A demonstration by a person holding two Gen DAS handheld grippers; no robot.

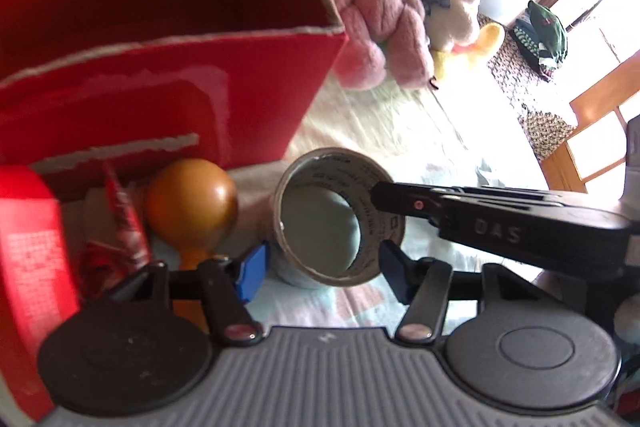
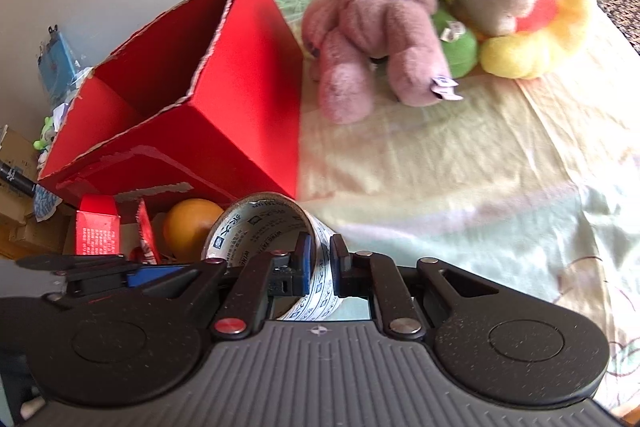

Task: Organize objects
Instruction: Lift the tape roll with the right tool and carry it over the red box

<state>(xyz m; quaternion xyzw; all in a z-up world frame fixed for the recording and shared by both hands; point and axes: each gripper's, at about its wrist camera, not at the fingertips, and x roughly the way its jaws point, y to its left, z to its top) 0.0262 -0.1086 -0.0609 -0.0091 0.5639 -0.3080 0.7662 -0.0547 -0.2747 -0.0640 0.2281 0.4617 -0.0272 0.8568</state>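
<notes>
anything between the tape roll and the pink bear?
Nothing: only bare bedsheet lies between the tape roll and the pink bear, clearest in the right wrist view.

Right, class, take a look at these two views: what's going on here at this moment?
A person is tidying things on a bed with two hand-held tools. The right claw is shut on the wall of a roll of tape, one finger inside the ring and one outside. The left claw is open, with its blue pads either side of the roll without gripping it. A red box stands open just behind. An orange ball and a pink teddy lie nearby.
</notes>
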